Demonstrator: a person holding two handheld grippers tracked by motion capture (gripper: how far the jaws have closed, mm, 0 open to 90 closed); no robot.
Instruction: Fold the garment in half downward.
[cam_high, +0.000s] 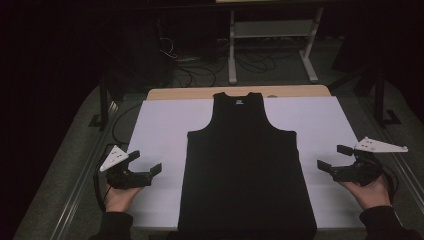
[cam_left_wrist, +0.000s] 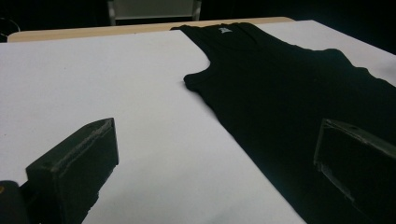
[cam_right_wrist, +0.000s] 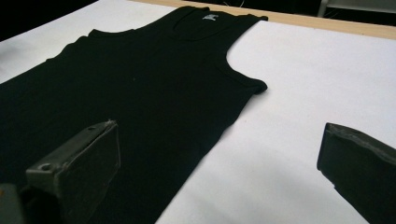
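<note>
A black tank top (cam_high: 246, 165) lies flat and spread out down the middle of the white table cover (cam_high: 160, 125), neck towards the far edge and hem at the near edge. My left gripper (cam_high: 146, 162) is held open a little to the left of the top's side seam, nothing between its jaws. On the other side my right gripper (cam_high: 334, 157) is open too, just off the top's right side. The left gripper view has the top (cam_left_wrist: 299, 93) ahead and to the right of its own gripper (cam_left_wrist: 215, 163). In the right gripper view the top (cam_right_wrist: 140, 84) lies ahead left of that gripper (cam_right_wrist: 219, 161).
The white cover lies on a wooden table whose far edge (cam_high: 200, 92) shows beyond the top. Past it stand a white metal frame (cam_high: 272, 40) and loose cables (cam_high: 200, 75) on the floor. A metal rail (cam_high: 80, 190) runs along the table's left side.
</note>
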